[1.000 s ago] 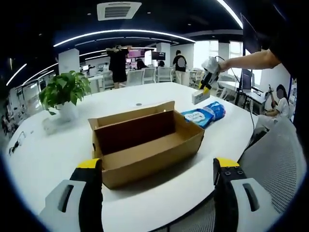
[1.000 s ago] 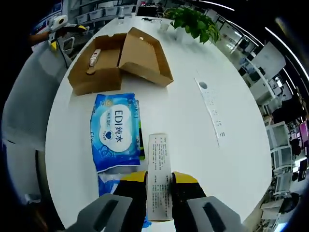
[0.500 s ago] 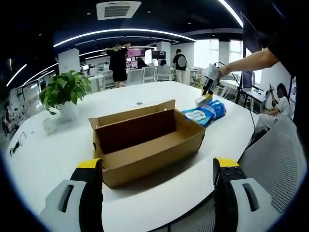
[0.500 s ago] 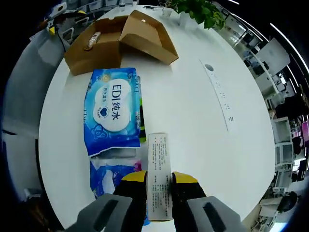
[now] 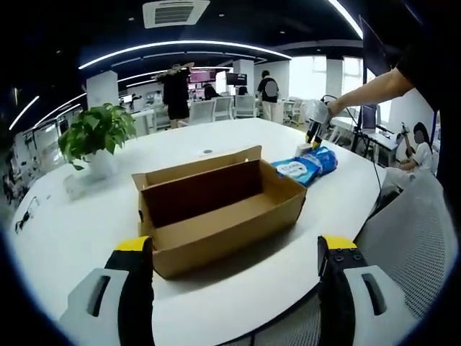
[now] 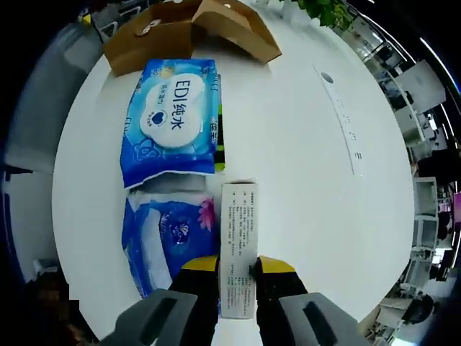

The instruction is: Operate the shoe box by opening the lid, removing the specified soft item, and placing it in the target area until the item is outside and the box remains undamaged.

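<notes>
left gripper view: the left gripper [image 5: 234, 270] hung with its jaws wide apart and nothing between them. the open shoe box [image 5: 216, 209] sat at 12 o'clock on the white table [image 5: 65, 231]. at 2 o'clock lay blue wipes packs [image 5: 306, 167], with the right gripper [image 5: 315, 130] above them.

right gripper view: the jaws were clamped on a small white carton [image 6: 238, 245], possibly touching the table, wipes at 10 o'clock.

In the right gripper view, two blue wet-wipe packs [image 6: 173, 122] crowd the left half of the white table [image 6: 302, 187], while the right half lies bare. In the left gripper view, the open cardboard shoe box [image 5: 216, 213] blocks the centre; a potted plant [image 5: 95, 137] stands at upper left.
</notes>
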